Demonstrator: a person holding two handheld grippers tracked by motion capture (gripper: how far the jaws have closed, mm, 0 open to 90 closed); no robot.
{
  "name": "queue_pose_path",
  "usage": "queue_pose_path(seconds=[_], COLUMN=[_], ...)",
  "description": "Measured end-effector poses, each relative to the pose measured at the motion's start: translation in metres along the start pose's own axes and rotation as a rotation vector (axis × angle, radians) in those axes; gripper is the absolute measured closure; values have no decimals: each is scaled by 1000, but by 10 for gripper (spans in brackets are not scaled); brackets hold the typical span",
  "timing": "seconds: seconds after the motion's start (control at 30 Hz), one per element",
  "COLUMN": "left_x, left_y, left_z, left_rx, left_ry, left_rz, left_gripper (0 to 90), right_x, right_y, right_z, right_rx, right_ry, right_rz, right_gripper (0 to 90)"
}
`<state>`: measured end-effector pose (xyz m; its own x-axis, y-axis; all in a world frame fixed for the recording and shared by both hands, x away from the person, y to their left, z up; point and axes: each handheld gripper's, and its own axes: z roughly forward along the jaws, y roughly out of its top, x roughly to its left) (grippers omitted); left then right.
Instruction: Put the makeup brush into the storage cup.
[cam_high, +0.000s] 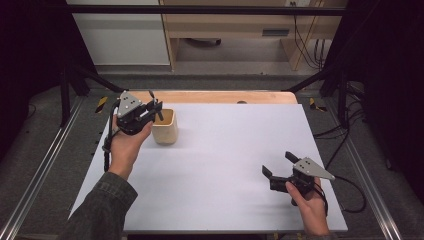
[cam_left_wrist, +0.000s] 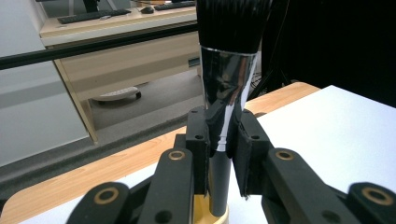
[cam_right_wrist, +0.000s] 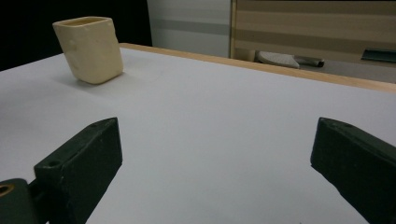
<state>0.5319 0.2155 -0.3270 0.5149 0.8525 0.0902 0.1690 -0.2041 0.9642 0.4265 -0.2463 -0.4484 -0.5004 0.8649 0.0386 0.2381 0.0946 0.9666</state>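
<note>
At the left of the high view, the person's left hand (cam_high: 125, 145) holds the left gripper (cam_high: 156, 107) beside and partly over a cream square cup (cam_high: 165, 127) that stands near the far left corner of the white table (cam_high: 225, 165). The left gripper view shows its jaws clenched on a black brush (cam_left_wrist: 227, 93): the pads press on the glossy dark ferrule just below the bristles, which rise out of the top of the picture. The handle runs down between the jaws toward a yellowish rim at the bottom edge, probably the cup's mouth, though too little of it shows to be sure. Behind lie the wooden table edge (cam_left_wrist: 93, 172) and a pale desk (cam_left_wrist: 130, 60) with a keyboard on it.

Farther right, the middle of the table is bare white surface. At the near right, the right hand (cam_high: 311, 205) holds the right gripper (cam_high: 279, 164) low over the table, well apart from the cup. Its jaws stand wide apart with nothing between them; in the right gripper view the cup (cam_right_wrist: 89, 49) sits far off at upper left.
</note>
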Motion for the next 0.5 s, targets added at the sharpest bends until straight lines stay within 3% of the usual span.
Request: queue_pose_path(seconds=[0.5], left_x=[5], left_y=[-4], left_z=[8], left_rx=[-5], left_ry=[17], left_rz=[-14], left_gripper=[776], right_x=[-5], right_y=[-1], right_z=[-5], right_rx=[-18], right_ry=[-42], right_rz=[1], right_gripper=[26])
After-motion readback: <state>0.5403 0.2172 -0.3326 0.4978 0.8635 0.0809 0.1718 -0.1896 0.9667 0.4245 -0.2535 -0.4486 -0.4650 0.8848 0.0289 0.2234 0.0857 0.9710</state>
